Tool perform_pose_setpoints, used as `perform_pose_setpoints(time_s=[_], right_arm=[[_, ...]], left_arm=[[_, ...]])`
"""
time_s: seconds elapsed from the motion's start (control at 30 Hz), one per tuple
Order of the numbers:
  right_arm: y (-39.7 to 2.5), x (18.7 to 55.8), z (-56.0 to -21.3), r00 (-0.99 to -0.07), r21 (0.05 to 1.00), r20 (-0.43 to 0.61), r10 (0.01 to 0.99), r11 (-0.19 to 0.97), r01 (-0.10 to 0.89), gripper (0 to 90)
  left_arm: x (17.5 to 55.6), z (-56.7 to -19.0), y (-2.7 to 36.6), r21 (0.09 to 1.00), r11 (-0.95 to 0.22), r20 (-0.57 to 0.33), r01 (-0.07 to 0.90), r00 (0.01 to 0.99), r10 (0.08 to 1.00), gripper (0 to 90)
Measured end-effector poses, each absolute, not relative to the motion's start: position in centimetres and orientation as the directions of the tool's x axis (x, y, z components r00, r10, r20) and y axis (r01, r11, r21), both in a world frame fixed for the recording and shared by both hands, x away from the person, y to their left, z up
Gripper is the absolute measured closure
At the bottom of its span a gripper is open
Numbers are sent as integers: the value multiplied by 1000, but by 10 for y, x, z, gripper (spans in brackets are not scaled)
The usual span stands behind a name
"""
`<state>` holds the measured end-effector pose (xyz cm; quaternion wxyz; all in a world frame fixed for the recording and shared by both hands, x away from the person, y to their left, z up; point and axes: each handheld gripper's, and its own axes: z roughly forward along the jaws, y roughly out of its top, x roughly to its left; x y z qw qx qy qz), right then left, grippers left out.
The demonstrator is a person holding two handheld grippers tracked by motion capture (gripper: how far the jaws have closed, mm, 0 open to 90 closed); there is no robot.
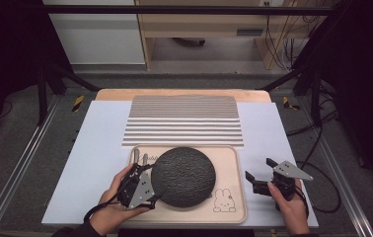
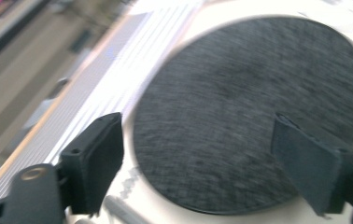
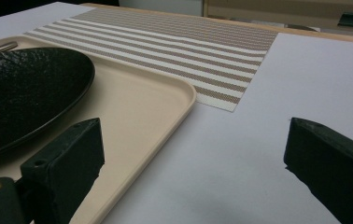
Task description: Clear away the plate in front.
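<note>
We see the dark round plate [image 1: 183,176] lying in the beige tray [image 1: 229,163], lower centre of the high view. The left gripper [image 1: 145,185] sits at the plate's left rim; in its own view the jaws stand spread, the plate [image 2: 249,116] between and beyond them, blurred. The left hand [image 1: 113,202] grips from the lower left. The right gripper [image 1: 258,177], jaws apart and holding nothing, hovers over the white mat [image 1: 268,128] just right of the tray.
</note>
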<state>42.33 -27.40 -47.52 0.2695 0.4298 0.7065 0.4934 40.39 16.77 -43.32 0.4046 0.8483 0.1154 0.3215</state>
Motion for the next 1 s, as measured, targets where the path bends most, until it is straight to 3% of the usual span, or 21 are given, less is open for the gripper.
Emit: perform_pose_setpoints(time_s=[0.17,0.27,0.47,1.0], right_arm=[[-274,423,-475,-483,929,42,875,144,342,56],[-274,424,-476,-485,928,41,874,146,342,56],[-273,424,-476,-486,927,46,873,144,346,59],[-268,427,-476,-504,923,58,862,146,356,60]], left_arm=[[418,-435,189,836,-544,362,69,676,642,134],[423,-436,203,873,-475,294,116,652,699,116],[421,-428,232,927,-351,215,131,582,784,124],[408,-422,285,975,-206,148,79,461,875,53]])
